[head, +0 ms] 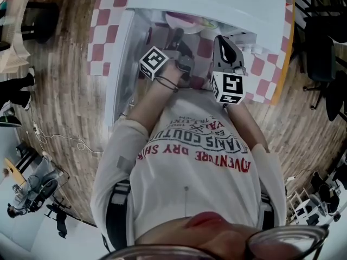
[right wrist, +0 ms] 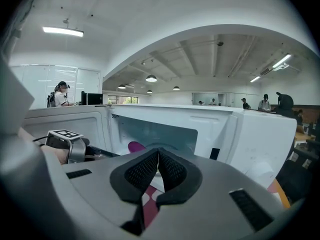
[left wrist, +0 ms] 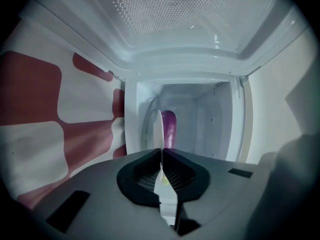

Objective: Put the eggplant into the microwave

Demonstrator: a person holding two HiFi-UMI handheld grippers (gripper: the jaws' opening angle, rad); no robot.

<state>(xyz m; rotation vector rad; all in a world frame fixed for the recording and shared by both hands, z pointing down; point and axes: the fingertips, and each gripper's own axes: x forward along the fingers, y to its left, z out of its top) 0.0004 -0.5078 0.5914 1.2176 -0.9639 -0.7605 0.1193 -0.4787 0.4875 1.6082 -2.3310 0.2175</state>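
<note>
I have the left gripper [left wrist: 161, 152] and the right gripper [right wrist: 158, 152] just outside the microwave's [left wrist: 235, 115] open front, aimed into it and slightly downward, with the left rolled onto its side. Both sets of jaws are pressed together, gripping nothing I can see. Deep inside the microwave lies the purple eggplant [left wrist: 169, 129], its long axis apparently side to side.

Microwave [head: 217, 4]: one. Eggplant [left wrist: 168, 128]: one. Grippers: two, namely left gripper [left wrist: 161, 151] and right gripper [right wrist: 158, 154]. Checkered cloth [head: 100, 37]: one. Person [head: 190, 161] holding grippers: one. Background people [right wrist: 61, 95]: at least four, small, far.
</note>
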